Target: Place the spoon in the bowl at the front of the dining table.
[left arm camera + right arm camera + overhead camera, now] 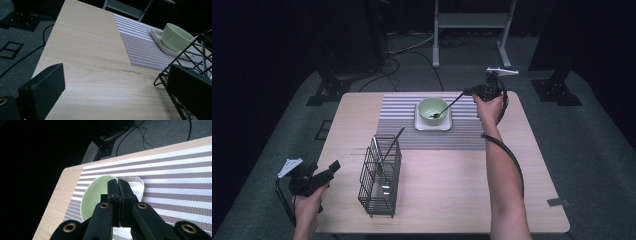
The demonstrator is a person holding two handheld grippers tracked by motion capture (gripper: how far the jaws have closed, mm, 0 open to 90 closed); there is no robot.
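1. Nearest the high camera, two forearms rise from the bottom edge of the frame, and each hand holds a black two-jaw gripper.
2. At lower left of the high view, the left gripper (332, 167) hangs over the near left corner of the wooden table (452, 200); its jaws stand apart with nothing between them.
3. From the left gripper view, those jaws sit at the bottom corners of the frame, with bare wood between them and the wire mesh just beside the right-hand jaw.
4. Just right of that gripper in the high view stands a black wire cutlery basket (380, 176), upright, with a dark utensil (393, 142) leaning out of its top.
5. Upper right of the high view shows the right gripper (467, 92), raised over the far side of the table and clamped on the handle end of a black spoon (447, 106).
6. That spoon slants down to the left, and its head lies inside the pale green bowl (433, 107).
7. Beneath the bowl is a white square plate (432, 125), which rests on a striped placemat (402, 112) across the far half of the table.
8. Along the right gripper view, both jaws are pressed together at frame centre, above the bowl (96, 193) and plate (135, 182); the spoon handle is hidden between them.
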